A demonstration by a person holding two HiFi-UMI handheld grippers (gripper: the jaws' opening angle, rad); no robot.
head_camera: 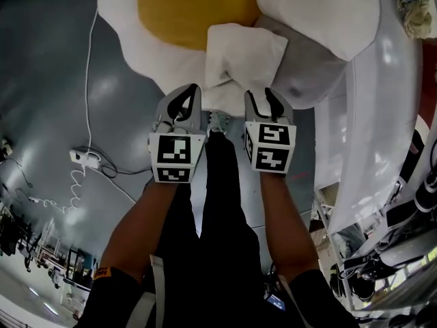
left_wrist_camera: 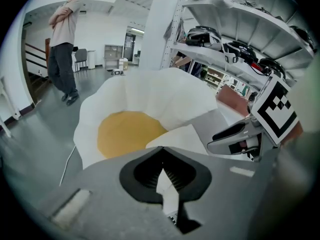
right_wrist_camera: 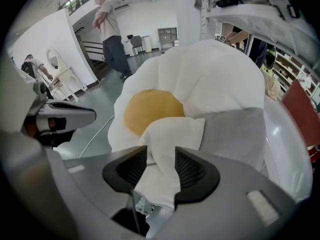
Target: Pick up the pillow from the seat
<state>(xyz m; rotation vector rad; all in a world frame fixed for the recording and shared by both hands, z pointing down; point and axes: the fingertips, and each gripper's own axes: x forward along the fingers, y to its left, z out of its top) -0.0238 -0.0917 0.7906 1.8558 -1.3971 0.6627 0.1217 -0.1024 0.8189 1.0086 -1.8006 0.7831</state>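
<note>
white pillow [head_camera: 244, 55] lies against the egg cushion [head_camera: 191, 9] on the seat [head_camera: 386, 101]; our left tool [left_wrist_camera: 161, 156] pinches its edge so it can't slip, our right tool [right_wrist_camera: 161, 160] gapes wide, fabric loose between.

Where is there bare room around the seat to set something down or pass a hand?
Free: the grey floor left of the egg-shaped white-and-yellow cushion, crossed only by a thin white cable; the grey seat pad right of the small white pillow. Crowded: the shelf rack far right.
</note>
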